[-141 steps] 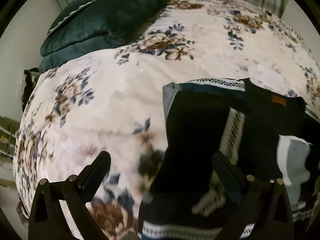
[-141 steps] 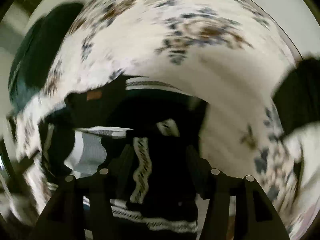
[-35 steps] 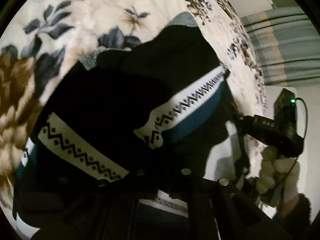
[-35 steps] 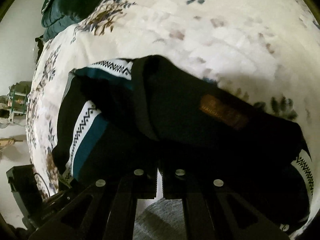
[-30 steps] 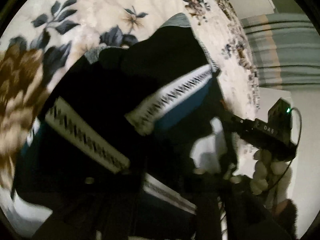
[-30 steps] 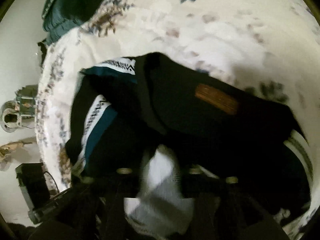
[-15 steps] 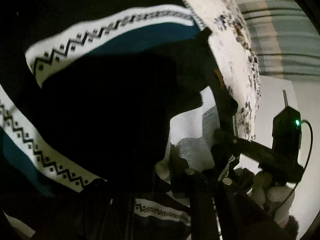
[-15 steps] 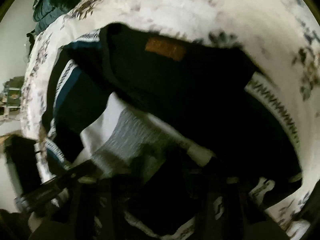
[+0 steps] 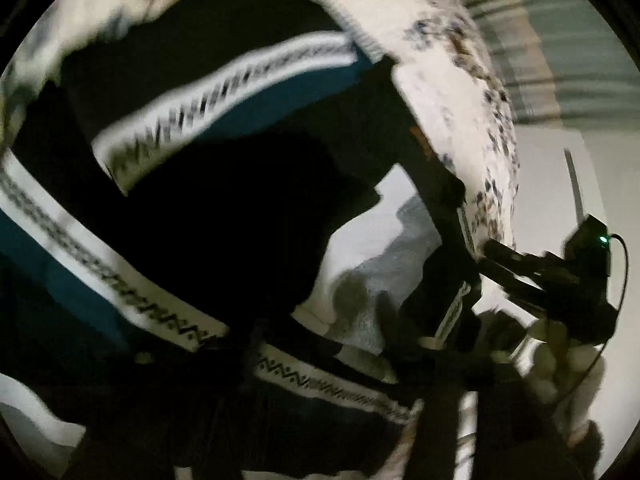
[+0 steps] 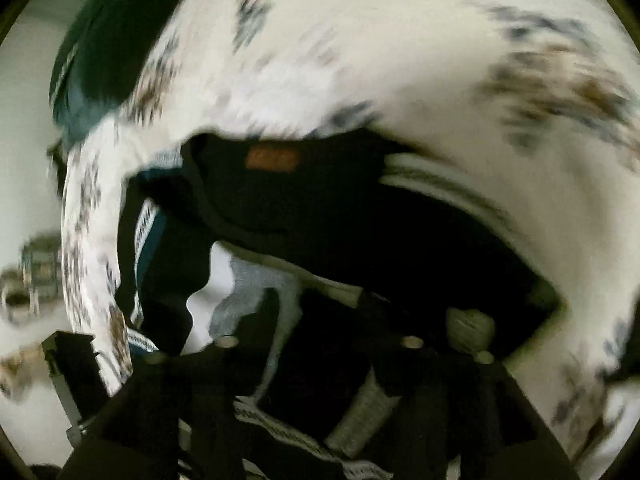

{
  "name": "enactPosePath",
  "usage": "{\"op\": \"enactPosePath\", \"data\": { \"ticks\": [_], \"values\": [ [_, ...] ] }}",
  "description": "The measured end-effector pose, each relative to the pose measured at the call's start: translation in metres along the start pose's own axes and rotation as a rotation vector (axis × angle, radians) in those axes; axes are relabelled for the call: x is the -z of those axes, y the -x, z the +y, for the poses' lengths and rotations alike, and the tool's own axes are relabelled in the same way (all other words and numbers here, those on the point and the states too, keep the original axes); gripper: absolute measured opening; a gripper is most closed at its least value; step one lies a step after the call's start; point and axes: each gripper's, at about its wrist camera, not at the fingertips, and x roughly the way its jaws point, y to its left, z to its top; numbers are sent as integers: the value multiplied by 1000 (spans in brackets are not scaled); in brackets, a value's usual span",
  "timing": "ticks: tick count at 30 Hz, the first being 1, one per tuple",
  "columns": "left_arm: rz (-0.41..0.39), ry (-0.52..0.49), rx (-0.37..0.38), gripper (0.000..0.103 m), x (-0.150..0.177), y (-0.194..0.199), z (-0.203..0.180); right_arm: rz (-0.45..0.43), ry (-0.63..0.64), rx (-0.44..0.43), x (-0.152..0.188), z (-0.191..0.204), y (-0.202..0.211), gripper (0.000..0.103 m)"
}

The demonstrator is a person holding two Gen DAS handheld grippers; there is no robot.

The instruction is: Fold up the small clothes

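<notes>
Dark patterned sweater (image 10: 360, 216) (brown patch near collar) spread on floral bedspread (image 10: 360, 60). Left gripper (image 9: 332, 344) and right gripper (image 10: 316, 320) low over it, jaws just opening, parted; grip impossible to tell in blur.

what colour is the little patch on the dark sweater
Orange-brown, on the black part of the sweater; the patch shows best in the right wrist view.

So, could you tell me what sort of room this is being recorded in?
Most likely a bedroom: the garment lies on a bed under a floral blanket, with a dark green pillow at its far end and striped curtains behind.
</notes>
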Motion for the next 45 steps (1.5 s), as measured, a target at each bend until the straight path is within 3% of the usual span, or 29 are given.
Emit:
{"op": "enactPosePath", "data": {
  "ticks": [3,5,10,11,12,16,17,19,20,24,26,32,37,41,45],
  "values": [
    [-45,-109,-56,68,3,12,-12,-69,-85,128,35,-31,34,54],
    [-62,-176,-113,68,2,10,-17,-77,-154,159,59,-50,39,59],
    [-75,-231,-175,68,-5,-1,-21,16,-324,16,99,-88,2,60],
    [-75,-240,-189,68,-5,-2,-21,12,-338,-10,103,-89,-5,40],
    [-77,-246,-198,68,-5,-1,-21,-5,-348,-30,108,-87,-9,4],
    [-107,-269,-238,68,2,9,-19,-64,-352,49,111,-84,-1,4],
    [-112,-264,-244,68,5,12,-17,-39,-338,60,112,-84,-6,4],
    [-107,-252,-239,68,11,17,-14,40,-321,61,112,-84,-17,20],
    [-101,-256,-238,68,15,20,-15,67,-321,62,115,-82,-17,36],
    [-84,-350,-251,68,43,34,-31,20,-321,70,141,-70,19,71],
    [-66,-406,-249,68,66,44,-42,8,-341,87,162,-67,39,77],
    [78,-539,-232,68,164,45,-68,47,-353,162,229,-79,73,80],
    [221,-558,-217,68,253,24,-83,94,-355,192,277,-124,85,80],
    [325,-517,-205,68,321,-6,-96,135,-353,179,291,-167,89,80],
    [407,-498,-227,68,383,-52,-107,168,-282,176,280,-195,87,80]
  ]
}}
